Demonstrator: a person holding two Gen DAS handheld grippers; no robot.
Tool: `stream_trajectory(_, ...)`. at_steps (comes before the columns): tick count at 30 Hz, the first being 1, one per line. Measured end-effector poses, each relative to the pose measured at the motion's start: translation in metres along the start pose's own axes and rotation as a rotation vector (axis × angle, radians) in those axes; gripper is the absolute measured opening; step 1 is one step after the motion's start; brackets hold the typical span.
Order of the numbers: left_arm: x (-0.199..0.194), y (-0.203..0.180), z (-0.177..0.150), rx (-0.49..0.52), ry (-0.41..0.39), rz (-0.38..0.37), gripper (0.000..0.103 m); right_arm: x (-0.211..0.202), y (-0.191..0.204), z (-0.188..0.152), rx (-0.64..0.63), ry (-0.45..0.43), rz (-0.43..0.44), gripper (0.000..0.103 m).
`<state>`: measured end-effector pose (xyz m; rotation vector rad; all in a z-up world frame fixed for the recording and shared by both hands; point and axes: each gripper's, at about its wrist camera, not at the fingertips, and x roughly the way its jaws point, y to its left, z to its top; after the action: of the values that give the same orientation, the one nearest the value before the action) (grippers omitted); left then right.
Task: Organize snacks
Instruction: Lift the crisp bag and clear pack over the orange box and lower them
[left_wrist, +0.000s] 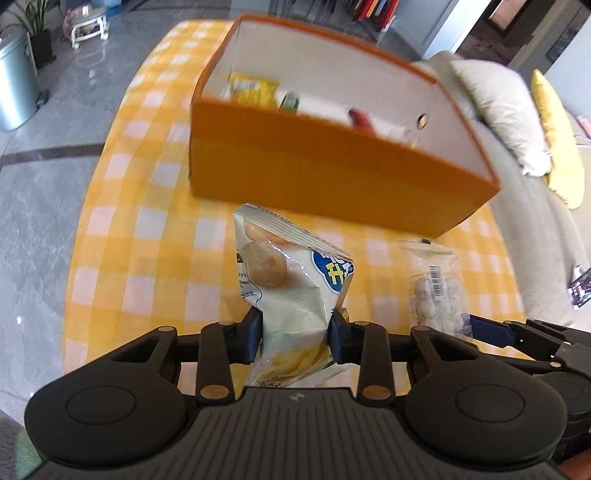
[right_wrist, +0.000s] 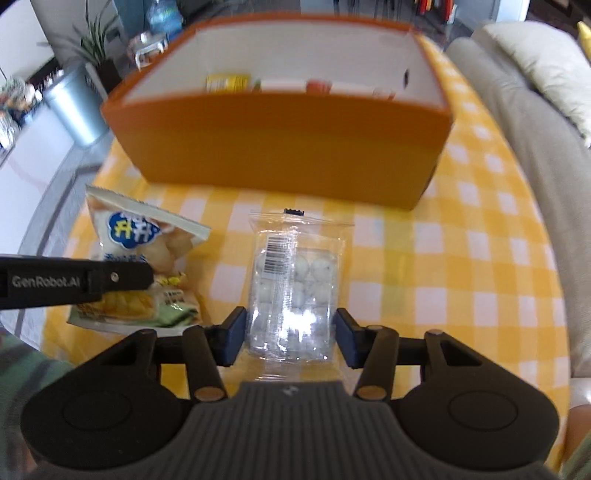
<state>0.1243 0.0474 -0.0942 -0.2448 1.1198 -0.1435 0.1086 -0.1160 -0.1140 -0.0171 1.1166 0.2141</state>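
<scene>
My left gripper is shut on a white snack bag with a blue logo, holding it by its lower half above the yellow checked tablecloth. The same snack bag shows at the left of the right wrist view. My right gripper is shut on a clear pack of white round candies, its pads against both sides. That candy pack also shows right of the bag. Behind both stands an orange box, white inside, holding a yellow packet and other snacks; the orange box faces the right gripper squarely.
A beige sofa with a cream cushion and a yellow cushion runs along the table's right side. A metal bin and a potted plant stand on the grey floor to the left. The round table's edge curves close on the left.
</scene>
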Motion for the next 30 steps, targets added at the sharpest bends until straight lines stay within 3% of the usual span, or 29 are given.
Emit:
stream_trajectory(10,-0.058,-0.023,0.037,0.041,-0.161,-0.012,0.040,-0.075,-0.017,0.024,0.074,-0.209,0.051,0.049)
stream_trajectory(15,-0.071,-0.042,0.067,0.094,-0.223,-0.024,0.040,-0.093,-0.024,0.044,0.095,-0.273,0.065,0.049)
stream_trajectory(23,-0.060,-0.071,0.115,0.194,-0.254,0.027,0.039,-0.097,-0.024,0.097,0.086,-0.325,0.071,0.049)
stream_trajectory(30,-0.024,-0.076,0.147,0.241,-0.218,0.058,0.039,-0.063,-0.033,0.147,0.016,-0.302,-0.003,0.049)
